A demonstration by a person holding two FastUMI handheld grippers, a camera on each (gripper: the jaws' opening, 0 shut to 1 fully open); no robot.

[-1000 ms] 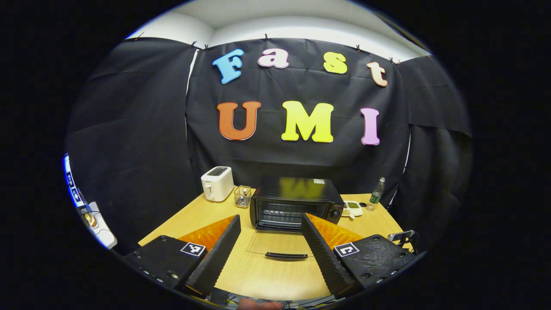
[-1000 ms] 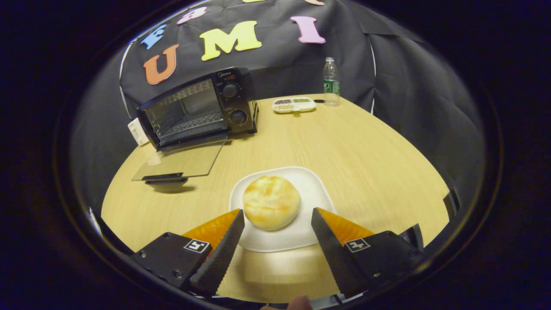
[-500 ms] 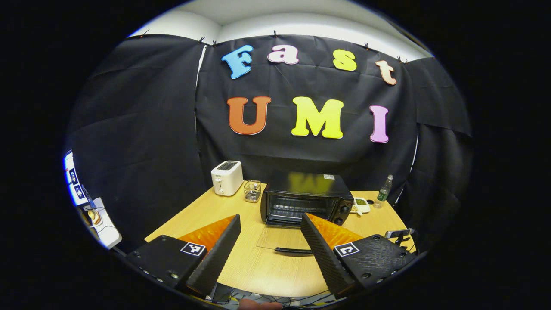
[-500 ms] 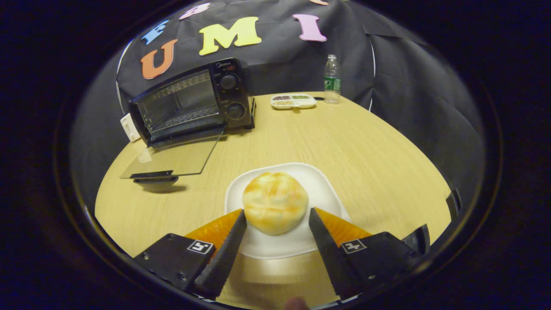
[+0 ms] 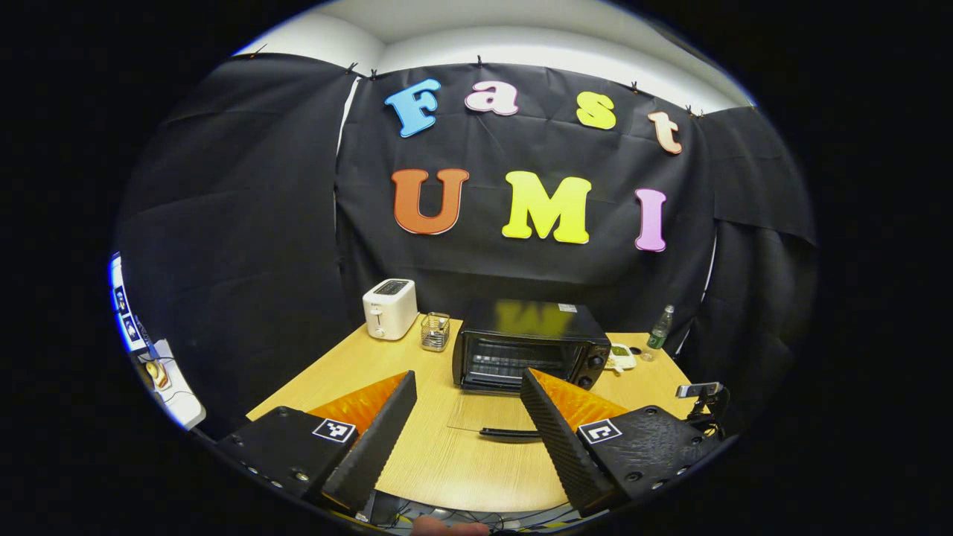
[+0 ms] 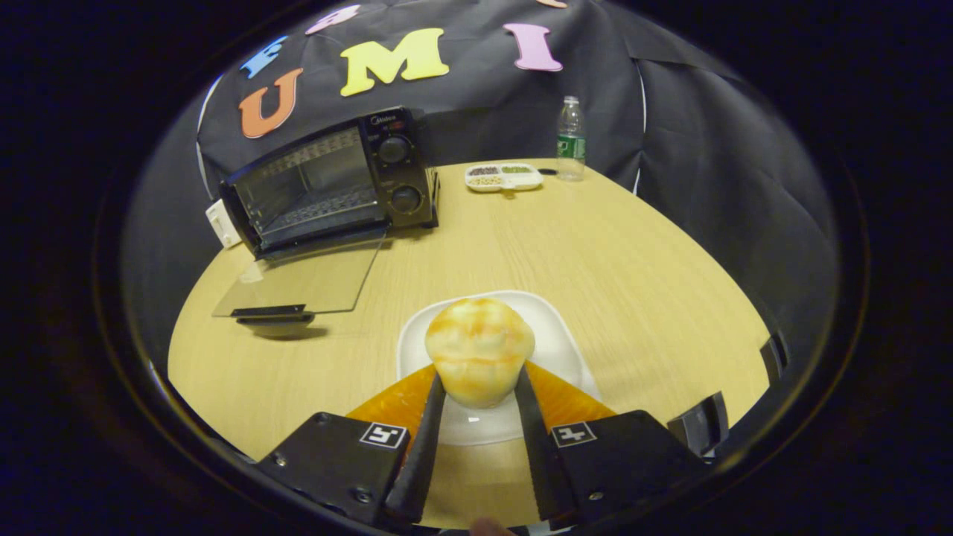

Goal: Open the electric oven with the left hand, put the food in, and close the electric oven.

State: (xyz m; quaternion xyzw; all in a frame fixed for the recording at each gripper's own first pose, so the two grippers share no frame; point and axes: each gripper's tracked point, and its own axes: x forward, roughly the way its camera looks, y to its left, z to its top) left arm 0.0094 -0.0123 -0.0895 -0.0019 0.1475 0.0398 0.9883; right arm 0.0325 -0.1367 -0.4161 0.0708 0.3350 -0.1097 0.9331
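Pinching bun (image 6: 479, 348), jaws hide its underside

Right gripper (image 6: 478, 391) fingers pinched inward; left gripper (image 5: 467, 394) fingers spread wide.

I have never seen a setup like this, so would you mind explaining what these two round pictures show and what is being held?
There is no robot arm here: a person holds a two-finger claw in each hand, and a wide-angle camera rides on each one, looking along its fingers.

The left gripper view looks from farther back. The left claw is open and holds nothing. Beyond it on the table stands the oven with its glass door folded down flat. A toaster and a wire basket stand to the oven's left; a bottle stands to its right.

The right gripper view sits low over a white plate. The right claw has both fingers pressed on a bun, visibly squeezing its base. The oven and a small snack tray lie beyond.
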